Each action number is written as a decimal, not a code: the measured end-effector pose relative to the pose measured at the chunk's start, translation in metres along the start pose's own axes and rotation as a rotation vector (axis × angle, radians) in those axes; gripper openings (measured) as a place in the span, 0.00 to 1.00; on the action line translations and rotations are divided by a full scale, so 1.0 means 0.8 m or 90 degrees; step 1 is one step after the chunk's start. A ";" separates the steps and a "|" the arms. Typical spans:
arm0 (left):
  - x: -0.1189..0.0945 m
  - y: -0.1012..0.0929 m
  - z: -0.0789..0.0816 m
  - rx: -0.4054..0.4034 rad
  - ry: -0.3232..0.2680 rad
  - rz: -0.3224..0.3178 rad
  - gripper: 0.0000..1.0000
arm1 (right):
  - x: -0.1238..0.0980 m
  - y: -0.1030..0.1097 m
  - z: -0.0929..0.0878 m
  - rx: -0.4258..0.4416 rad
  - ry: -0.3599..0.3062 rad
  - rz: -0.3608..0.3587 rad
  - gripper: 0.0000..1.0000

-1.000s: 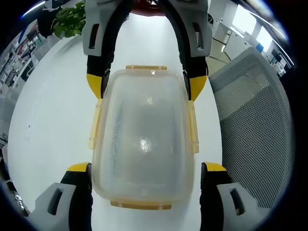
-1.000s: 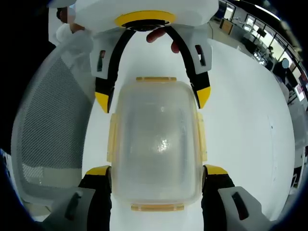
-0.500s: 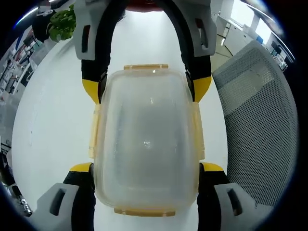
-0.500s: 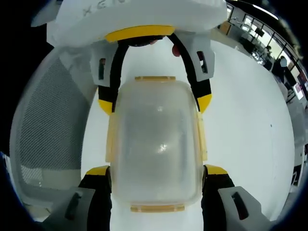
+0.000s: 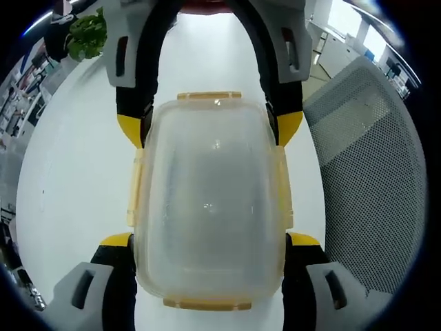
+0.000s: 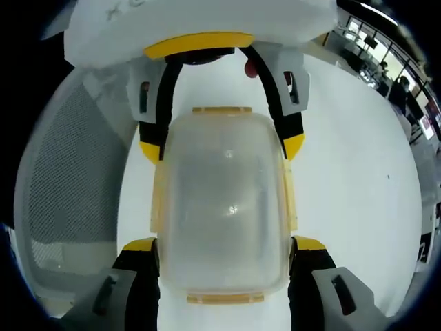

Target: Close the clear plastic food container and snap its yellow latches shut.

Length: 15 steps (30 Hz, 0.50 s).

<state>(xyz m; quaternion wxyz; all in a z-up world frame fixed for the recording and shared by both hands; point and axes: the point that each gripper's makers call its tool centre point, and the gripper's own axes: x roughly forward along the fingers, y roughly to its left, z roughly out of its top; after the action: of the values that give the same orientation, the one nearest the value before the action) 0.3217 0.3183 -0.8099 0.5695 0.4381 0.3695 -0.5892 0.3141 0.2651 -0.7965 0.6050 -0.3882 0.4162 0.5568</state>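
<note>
I'm watching left gripper [image 5: 209, 238] straddling one container [image 5: 209, 207] at frame centre, jaws spread; right gripper [image 6: 224, 243] facing it, spread likewise. Four latches [image 5: 208, 96] showing. One chair [image 5: 368, 158] at right.

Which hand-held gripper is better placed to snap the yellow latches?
Hard to choose: they mirror each other. The left hand-held gripper and right hand-held gripper straddle opposite ends of the food container, beside both long side latches. Either seems equally placed.
</note>
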 end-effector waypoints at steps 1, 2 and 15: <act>0.000 0.000 0.000 0.000 0.000 0.000 0.88 | 0.000 0.000 0.000 0.001 -0.002 -0.001 0.77; 0.000 0.000 0.000 0.002 0.000 -0.001 0.88 | 0.000 0.000 0.000 0.002 -0.006 -0.001 0.77; -0.002 -0.005 -0.003 0.008 -0.007 -0.014 0.88 | 0.002 0.006 0.005 0.009 -0.021 -0.005 0.77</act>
<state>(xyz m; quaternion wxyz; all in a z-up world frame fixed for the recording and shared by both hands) 0.3178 0.3217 -0.8094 0.5621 0.4344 0.3675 -0.6003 0.3096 0.2694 -0.7966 0.6167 -0.3761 0.4086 0.5579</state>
